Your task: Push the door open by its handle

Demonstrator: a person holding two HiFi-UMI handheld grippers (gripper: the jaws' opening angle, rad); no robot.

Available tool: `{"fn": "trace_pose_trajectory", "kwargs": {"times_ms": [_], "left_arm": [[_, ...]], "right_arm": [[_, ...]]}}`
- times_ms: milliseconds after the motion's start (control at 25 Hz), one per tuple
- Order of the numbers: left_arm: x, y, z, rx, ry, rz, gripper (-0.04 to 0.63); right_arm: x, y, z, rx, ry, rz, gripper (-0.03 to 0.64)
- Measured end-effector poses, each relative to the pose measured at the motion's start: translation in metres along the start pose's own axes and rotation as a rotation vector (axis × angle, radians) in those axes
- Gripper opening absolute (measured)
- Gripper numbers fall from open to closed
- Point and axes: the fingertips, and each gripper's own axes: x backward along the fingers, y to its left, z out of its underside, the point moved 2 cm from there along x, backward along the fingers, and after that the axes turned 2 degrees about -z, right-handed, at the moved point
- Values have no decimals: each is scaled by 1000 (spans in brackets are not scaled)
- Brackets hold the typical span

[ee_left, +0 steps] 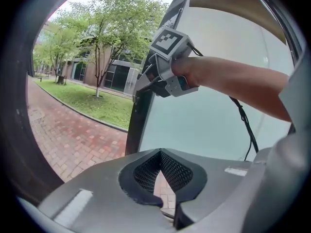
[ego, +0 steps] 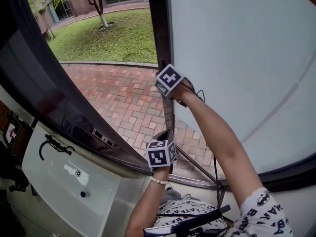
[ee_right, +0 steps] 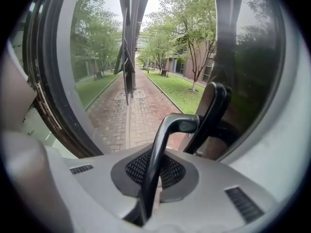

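- Right jaws (ee_left: 143,85): clamped on the door's dark lever handle (ee_right: 163,149). In the right gripper view the lever runs up from between the pads, bends towards 2 o'clock and meets its mount on the door.
- Left jaws (ee_left: 160,154): together at the tips, with nothing between the pads. They touch no part of the door.
- Relative position, head view: the left gripper sits at 6 o'clock of the right gripper, apart from it. Each marker cube faces the camera. My right forearm (ego: 217,137) reaches up from 5 o'clock to the handle.
- Door (ego: 237,58): a pale frosted panel in a dark frame (ego: 159,28), filling the 3 o'clock side of the head view. The handle is at the frame's free edge, near the picture's centre, directly under my right gripper.
- Opening: the door stands open. Through the gap at 10 to 12 o'clock I see a red brick path (ego: 123,98), then grass (ego: 108,33) and a tree (ego: 96,4) beyond it.
- Glass: in the right gripper view the panel reflects the path and trees beside the handle.
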Motion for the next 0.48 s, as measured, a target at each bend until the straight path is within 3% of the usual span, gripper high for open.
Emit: {"fn": "trace_pose_trajectory", "kwargs": {"times_ms": [160,480], "left_arm": [[-25,-9,-8,-32,23,65,0],[-61,-10,-21,-88,65,111,1]], "right_arm": [[3,-47,13,-49,21,64,12],[13,-138,32,-172,13,168,11]]}}
